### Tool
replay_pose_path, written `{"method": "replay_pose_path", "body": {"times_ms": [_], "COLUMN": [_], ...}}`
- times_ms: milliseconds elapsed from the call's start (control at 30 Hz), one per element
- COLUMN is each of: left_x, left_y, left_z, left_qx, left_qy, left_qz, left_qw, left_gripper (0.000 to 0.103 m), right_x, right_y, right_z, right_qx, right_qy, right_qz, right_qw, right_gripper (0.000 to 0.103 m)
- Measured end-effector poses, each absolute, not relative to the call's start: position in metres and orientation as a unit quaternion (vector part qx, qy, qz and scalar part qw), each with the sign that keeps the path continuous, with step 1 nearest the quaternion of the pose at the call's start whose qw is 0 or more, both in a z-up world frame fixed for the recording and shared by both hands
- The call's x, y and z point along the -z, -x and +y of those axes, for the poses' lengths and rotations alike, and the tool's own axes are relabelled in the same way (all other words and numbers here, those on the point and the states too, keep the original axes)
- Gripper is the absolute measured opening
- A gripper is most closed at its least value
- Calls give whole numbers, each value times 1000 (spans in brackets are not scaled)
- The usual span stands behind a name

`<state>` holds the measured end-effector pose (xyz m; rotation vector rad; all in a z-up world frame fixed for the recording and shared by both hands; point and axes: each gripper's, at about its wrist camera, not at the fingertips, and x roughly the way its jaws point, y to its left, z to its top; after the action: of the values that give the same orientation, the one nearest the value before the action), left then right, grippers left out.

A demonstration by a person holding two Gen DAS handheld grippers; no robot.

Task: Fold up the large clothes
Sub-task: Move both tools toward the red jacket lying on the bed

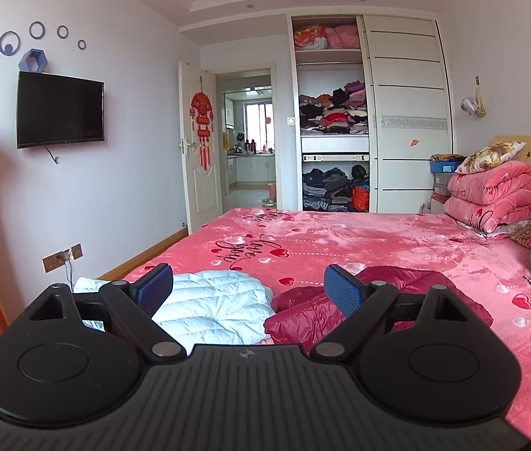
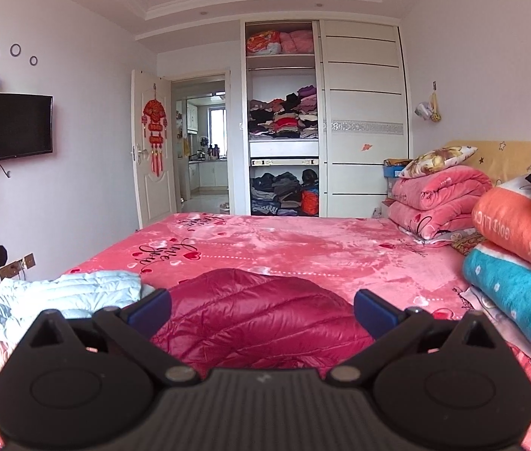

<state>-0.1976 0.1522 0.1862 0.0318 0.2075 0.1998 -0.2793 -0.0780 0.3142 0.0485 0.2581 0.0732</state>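
A dark red puffer jacket [image 2: 261,323] lies bunched on the near part of the pink bed; it also shows in the left wrist view [image 1: 408,300]. A pale blue puffer jacket [image 1: 220,304] lies to its left near the bed's left edge, also seen in the right wrist view [image 2: 66,297]. My left gripper [image 1: 248,293] is open and empty, held above the gap between the two jackets. My right gripper [image 2: 261,312] is open and empty, held above the red jacket.
The pink heart-print bedspread [image 1: 359,240] covers the bed. Folded pink quilts [image 2: 438,199] and an orange and teal blanket stack [image 2: 521,255] sit at the right by the headboard. An open wardrobe [image 1: 333,112] stands behind the bed. A TV [image 1: 60,111] hangs on the left wall.
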Motion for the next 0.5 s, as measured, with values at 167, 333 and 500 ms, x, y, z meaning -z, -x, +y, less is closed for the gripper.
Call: {"method": "replay_pose_path", "body": {"times_ms": [167,333,500], "left_x": [-178,-169,-160], "left_y": [189,182,173], "left_z": [155,156,156], "left_qx": [-93,-84,-68], "left_qy": [-12,-12,0], "left_qz": [115,129,146], "left_qw": [989,988,987], "left_gripper": [103,103,103], "right_x": [-310,-303,-288], "right_y": [282,278,269], "right_z": [-71,-71,-72], "right_qx": [-40,-42,-34], "right_qy": [-9,-5,-10], "right_qz": [121,122,127], "right_qw": [992,992,991], "right_gripper": [102,102,102]}}
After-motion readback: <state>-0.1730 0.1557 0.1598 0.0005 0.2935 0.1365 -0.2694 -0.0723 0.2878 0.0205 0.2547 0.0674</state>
